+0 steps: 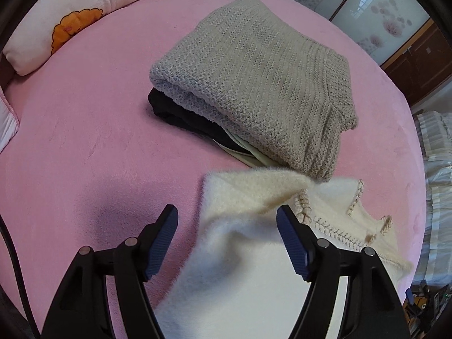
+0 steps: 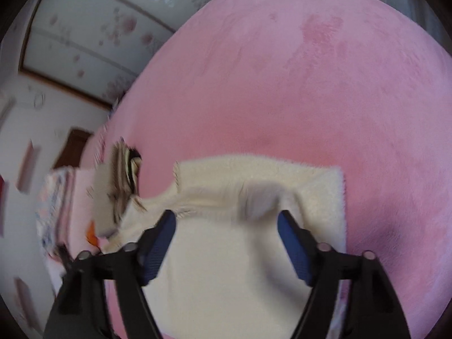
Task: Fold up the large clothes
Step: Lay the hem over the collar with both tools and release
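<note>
A fluffy cream-white sweater (image 1: 248, 226) with a stitched collar lies on the pink bed (image 1: 84, 141). My left gripper (image 1: 227, 219) hangs just over it, jaws wide apart, the pads clear of the cloth. In the right wrist view the same white sweater (image 2: 254, 186) lies folded over itself, and my right gripper (image 2: 226, 223) stands open above its near part with nothing pinched. Beyond the white sweater sits a stack of folded clothes, a grey knitted sweater (image 1: 262, 79) on top of a dark garment (image 1: 180, 115).
A white pillow (image 1: 76, 19) with an orange print lies at the bed's far left. Sliding doors with flower prints (image 1: 381, 14) stand behind the bed. Pale bedding (image 1: 435, 169) lies beyond the bed's right edge. The pink bed cover (image 2: 310, 84) stretches far ahead in the right wrist view.
</note>
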